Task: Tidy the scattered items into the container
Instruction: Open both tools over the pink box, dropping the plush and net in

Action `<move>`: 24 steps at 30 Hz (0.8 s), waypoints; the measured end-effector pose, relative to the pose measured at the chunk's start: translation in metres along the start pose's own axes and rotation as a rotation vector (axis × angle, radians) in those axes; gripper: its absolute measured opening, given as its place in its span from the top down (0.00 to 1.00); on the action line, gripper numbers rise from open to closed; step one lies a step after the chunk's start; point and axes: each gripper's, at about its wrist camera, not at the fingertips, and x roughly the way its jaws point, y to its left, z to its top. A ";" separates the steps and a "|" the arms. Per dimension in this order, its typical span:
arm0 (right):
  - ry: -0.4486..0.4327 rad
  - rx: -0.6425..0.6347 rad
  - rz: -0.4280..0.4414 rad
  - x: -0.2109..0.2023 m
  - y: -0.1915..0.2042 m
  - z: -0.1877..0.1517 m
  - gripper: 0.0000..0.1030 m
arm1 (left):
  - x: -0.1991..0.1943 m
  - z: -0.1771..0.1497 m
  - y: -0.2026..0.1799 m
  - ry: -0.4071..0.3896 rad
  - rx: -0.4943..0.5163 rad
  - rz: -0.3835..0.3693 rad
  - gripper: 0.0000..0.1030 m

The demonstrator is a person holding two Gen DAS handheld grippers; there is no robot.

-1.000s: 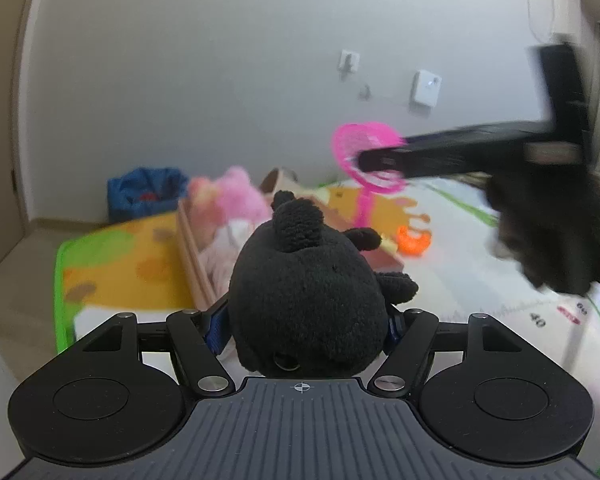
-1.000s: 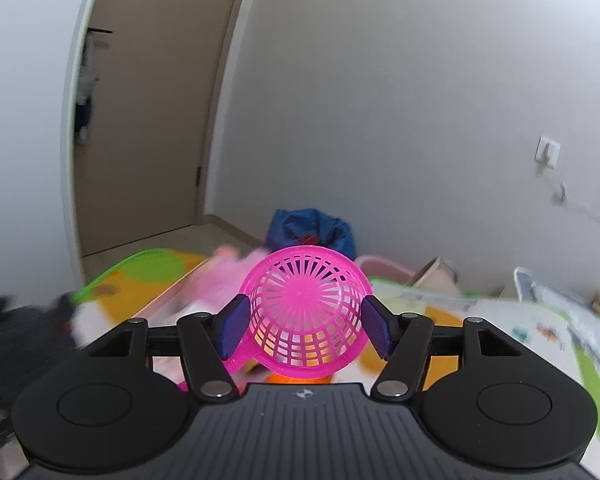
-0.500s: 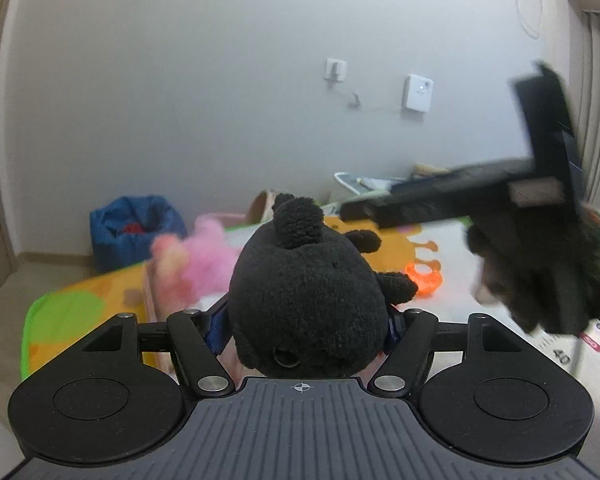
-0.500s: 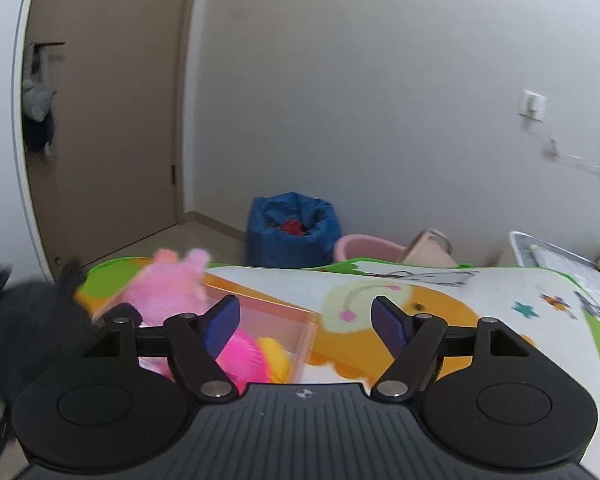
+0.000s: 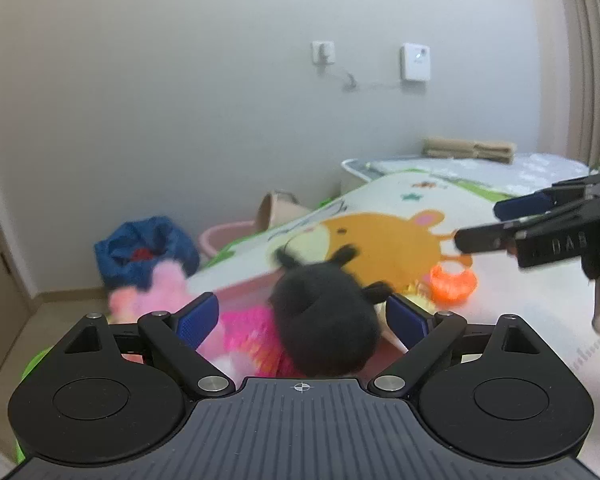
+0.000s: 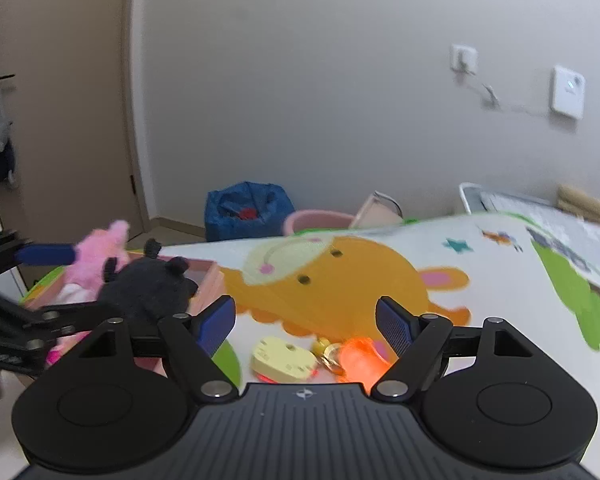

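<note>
The play mat with its orange bear print fills most of both views; at its left edge sits the box, a shallow pinkish container. Over it the left gripper stands with its jaws wide apart, the black plush between the pads and touching neither, blurred, apparently dropping or just landed in the box. The right gripper is also spread wide and holds nothing, pointing down at the items that lie loose on the mat.

The step in hand looks like the release of the plush, with the right side lining up its next pick. To do it well, the left jaws should stay open until the plush has settled inside the walls, then lift straight up so a pad does not drag the fur out again. The right should come down with one pad on either side of a single item (the orange cup is the nearest to its centre line), not straddling two.

The box holds a pink plush at its far end, something bright pink and mesh-like under the black plush, and a bit of yellow; more I cannot make out. Still out on the mat, just beside each other, are the orange cup and a yellow disc with a small gold-coloured piece between them.
</note>
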 end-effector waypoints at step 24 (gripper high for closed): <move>0.124 -0.054 -0.057 0.041 -0.001 -0.050 0.43 | -0.044 -0.057 -0.055 0.093 -0.034 -0.178 0.06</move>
